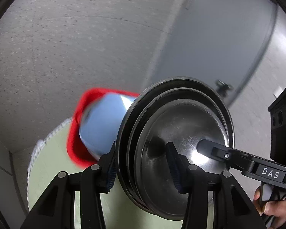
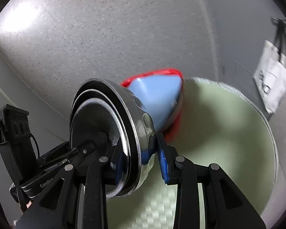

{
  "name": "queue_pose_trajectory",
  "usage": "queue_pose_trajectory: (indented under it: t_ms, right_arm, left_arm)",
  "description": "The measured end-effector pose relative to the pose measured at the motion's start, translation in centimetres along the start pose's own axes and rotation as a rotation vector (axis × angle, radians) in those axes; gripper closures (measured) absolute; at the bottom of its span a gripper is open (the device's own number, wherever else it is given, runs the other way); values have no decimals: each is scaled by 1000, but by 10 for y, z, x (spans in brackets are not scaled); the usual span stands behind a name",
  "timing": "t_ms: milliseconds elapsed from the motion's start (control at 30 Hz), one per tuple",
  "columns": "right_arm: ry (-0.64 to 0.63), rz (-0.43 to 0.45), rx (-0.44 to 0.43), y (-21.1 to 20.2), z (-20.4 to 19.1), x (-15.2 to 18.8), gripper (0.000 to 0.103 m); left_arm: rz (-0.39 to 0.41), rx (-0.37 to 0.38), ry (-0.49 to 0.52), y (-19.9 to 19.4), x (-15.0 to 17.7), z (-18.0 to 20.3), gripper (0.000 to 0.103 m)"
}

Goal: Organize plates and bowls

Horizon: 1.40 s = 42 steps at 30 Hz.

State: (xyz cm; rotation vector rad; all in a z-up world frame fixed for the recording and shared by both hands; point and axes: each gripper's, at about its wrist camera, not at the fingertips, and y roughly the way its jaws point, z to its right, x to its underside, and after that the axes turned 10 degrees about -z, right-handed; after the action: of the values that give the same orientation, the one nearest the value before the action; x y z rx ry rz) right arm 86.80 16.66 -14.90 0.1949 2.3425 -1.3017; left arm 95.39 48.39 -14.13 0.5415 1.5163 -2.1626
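A stack of nested black bowls (image 1: 181, 133) is held on edge between both grippers. My left gripper (image 1: 141, 162) is shut on the stack's rim, one finger inside, one outside. My right gripper (image 2: 141, 162) is shut on the opposite rim of the same stack (image 2: 104, 129); it also shows in the left wrist view (image 1: 215, 150), with a finger inside the top bowl. Behind the stack a light blue bowl (image 1: 101, 124) sits in a red bowl or plate (image 1: 74, 147), also seen in the right wrist view (image 2: 158, 99), blurred.
A round pale green woven mat (image 2: 228, 133) lies on the speckled grey floor (image 1: 66, 47). A white bag (image 2: 272, 76) hangs by a tripod at the right. A grey wall panel (image 1: 219, 38) stands beyond.
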Motion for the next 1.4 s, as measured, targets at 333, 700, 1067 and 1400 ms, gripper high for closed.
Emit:
queue_pose_trajectory:
  t_ms: [333,700,1067,1400]
  right_arm:
    - [4,-135,9,86,29,-83,72]
    - [-29,-185,91,123,38,-85,69]
    - [-29,-40,131,68,21,-59,42]
    - [-59,221,248,-65,-49,66,29]
  left_arm:
    - [-104,-89,-90,92,-63,-14,60]
    - [-174,-127,-114,137,-81,-7,59]
    - [-15,-157,-81,61,-42,10,23]
    - [246,-278,74,-88,83,70,1]
